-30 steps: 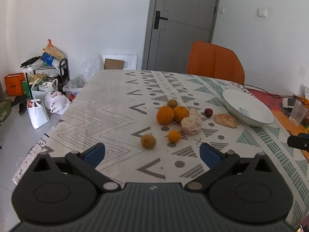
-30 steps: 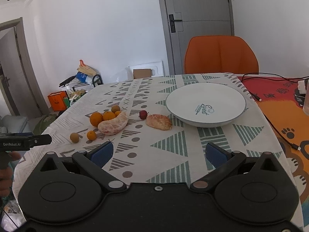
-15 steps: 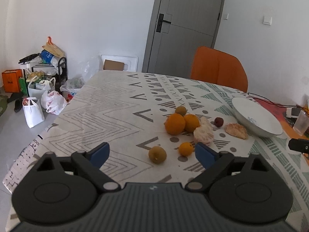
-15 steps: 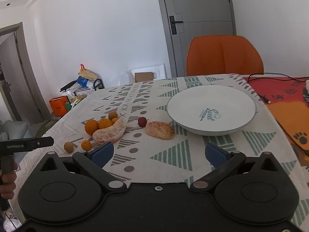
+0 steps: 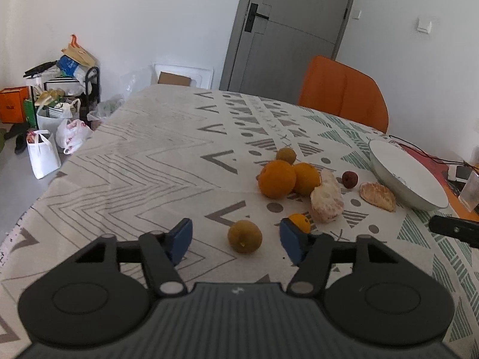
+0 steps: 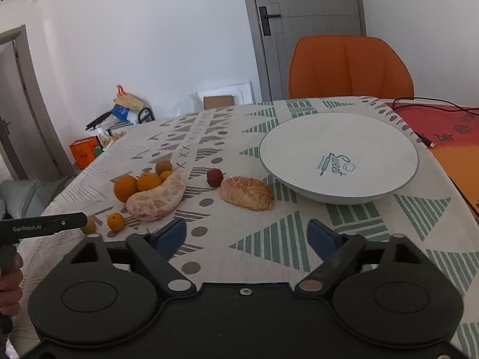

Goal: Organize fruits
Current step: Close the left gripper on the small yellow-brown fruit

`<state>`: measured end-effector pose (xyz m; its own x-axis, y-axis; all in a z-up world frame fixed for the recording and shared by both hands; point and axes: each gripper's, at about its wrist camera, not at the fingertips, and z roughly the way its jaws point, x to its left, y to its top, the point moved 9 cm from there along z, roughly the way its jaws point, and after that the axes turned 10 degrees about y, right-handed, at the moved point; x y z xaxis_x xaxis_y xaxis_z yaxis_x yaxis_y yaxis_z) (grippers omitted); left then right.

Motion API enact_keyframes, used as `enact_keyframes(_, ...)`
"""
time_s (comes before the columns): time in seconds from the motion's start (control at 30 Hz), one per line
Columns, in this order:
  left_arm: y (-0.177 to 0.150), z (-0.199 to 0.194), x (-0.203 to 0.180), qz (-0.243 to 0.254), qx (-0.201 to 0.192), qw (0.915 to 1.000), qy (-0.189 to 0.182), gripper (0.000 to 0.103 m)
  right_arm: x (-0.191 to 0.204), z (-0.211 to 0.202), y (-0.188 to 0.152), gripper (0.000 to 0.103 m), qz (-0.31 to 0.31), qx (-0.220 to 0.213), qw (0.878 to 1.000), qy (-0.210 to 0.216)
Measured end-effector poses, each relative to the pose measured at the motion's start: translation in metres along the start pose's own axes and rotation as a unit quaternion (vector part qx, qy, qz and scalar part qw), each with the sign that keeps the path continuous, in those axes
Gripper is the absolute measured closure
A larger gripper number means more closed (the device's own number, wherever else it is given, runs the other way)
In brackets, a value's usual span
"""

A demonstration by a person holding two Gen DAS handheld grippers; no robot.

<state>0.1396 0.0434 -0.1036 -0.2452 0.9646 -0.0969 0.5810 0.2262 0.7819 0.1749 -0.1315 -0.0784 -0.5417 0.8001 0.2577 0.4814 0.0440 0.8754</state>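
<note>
Fruits lie on the patterned tablecloth. A brownish round fruit sits just ahead of my open left gripper, between its blue fingers. A small orange lies by the right finger. Two oranges, a peeled pomelo piece, a red fruit and a peeled segment lie beyond. The white bowl stands empty at the right. My right gripper is open and empty, just short of the peeled segment.
An orange chair stands behind the table by a grey door. Bags and boxes crowd the floor at the left. A black cable lies on the red mat at the right.
My left gripper has moved forward and lower, so the brownish fruit now lies between its fingers. My right gripper has moved forward toward the peeled segment and bowl.
</note>
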Motion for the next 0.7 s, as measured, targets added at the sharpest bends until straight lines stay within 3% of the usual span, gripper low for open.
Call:
enact_keyframes(0.17, -0.007, 0.01, -0.003, 0.004, 0.01, 0.9999, -0.006, 0.049, -0.007, 0.017, 0.0, 0.029, 0.017, 0.008, 1.0, -0.008)
enact_keyframes(0.23, -0.007, 0.011, -0.004, 0.01, 0.004, 0.9999, -0.004, 0.064, -0.007, 0.023, 0.0, 0.029, 0.011, 0.01, 1.0, -0.016)
enact_keyframes(0.37, -0.004, 0.014, -0.001, 0.003, 0.004, 1.0, -0.005, 0.077, -0.01, 0.038, 0.0, 0.029, 0.008, 0.019, 0.999, -0.025)
enact_keyframes(0.7, -0.001, 0.018, 0.008, -0.018, -0.001, 0.9998, -0.003, 0.077, -0.015, 0.061, 0.003, 0.029, 0.006, 0.024, 0.999, -0.049)
